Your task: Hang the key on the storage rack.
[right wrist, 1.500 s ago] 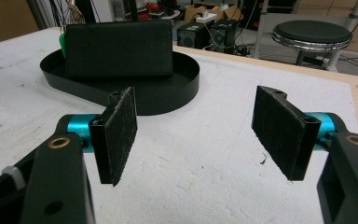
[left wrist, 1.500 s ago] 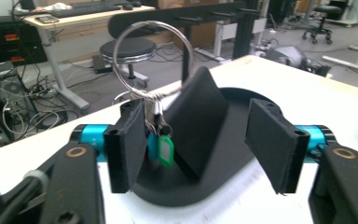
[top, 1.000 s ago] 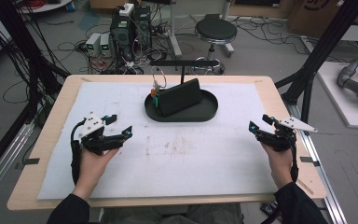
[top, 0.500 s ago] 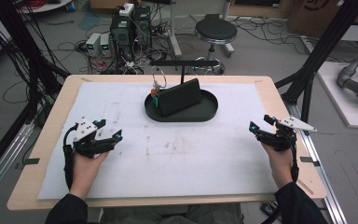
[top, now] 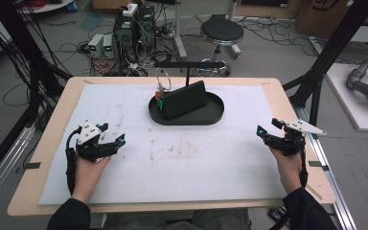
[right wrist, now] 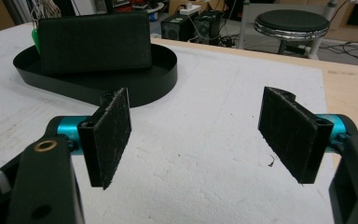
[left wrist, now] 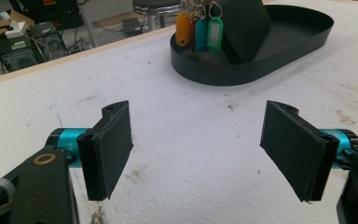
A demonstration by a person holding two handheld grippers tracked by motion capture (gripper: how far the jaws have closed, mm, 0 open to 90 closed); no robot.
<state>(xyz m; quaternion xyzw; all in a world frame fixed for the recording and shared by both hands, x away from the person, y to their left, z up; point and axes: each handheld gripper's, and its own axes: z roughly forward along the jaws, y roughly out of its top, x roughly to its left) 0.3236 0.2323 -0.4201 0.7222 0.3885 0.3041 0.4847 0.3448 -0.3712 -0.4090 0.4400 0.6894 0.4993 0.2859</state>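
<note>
A black oval tray (top: 210, 118) sits at the middle back of the white mat (top: 187, 167). A black block (top: 184, 99) leans upright inside it, and a key ring with coloured tags (top: 158, 94) hangs at its left end. My left gripper (top: 112, 134) rests on the mat near the left, open, pads (left wrist: 112, 144) wide apart with nothing between them. It faces the tray (left wrist: 279, 60) and tags (left wrist: 200, 33). My right gripper (top: 268, 127) sits at the mat's right edge, open and empty (right wrist: 196, 135). Its jaws have just been opening. It faces the tray (right wrist: 135, 91) and block (right wrist: 93, 42).
A black T-shaped stand (top: 188, 65) rises behind the tray. Beyond the table's far edge are a stool (top: 222, 32), electronics boxes (top: 134, 26) and cables on the floor. Black frame posts (top: 326, 62) flank the table.
My left gripper has shifted a little to the left on the mat. The right hand has kept its place.
</note>
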